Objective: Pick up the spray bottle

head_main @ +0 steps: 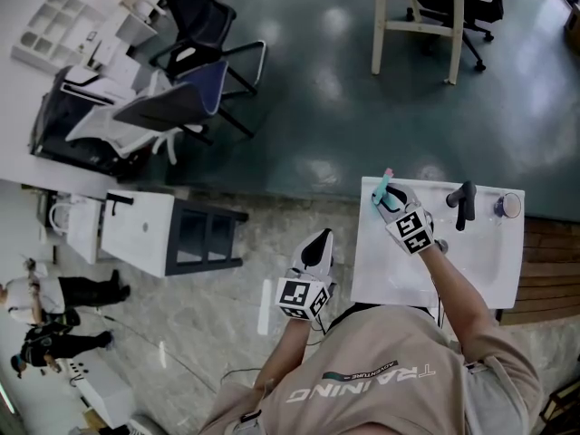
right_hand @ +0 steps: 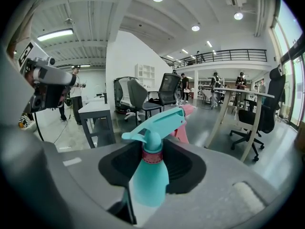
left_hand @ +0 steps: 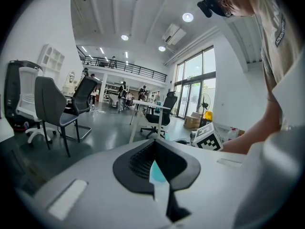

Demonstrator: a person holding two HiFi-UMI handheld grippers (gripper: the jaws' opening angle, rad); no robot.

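A teal spray bottle [right_hand: 150, 178] with a pink-tipped trigger head stands upright between my right gripper's [right_hand: 152, 163] jaws, which are shut on its body below the neck. From the head view, the spray bottle [head_main: 381, 188] and right gripper [head_main: 392, 199] are at the far left corner of a white sink [head_main: 381, 275]. My left gripper [head_main: 318, 246] hangs off the sink's left side over the floor, its white jaws together and holding nothing. In the left gripper view the left gripper [left_hand: 159, 178] shows only a narrow slit, and the right gripper's marker cube [left_hand: 208, 138] is ahead.
A black faucet [head_main: 464, 204] and a small round cup [head_main: 510, 206] stand at the sink's far edge. A white desk with a dark cabinet [head_main: 172, 234] is to the left. Office chairs [head_main: 181, 98] and a white table [head_main: 421, 7] stand farther off.
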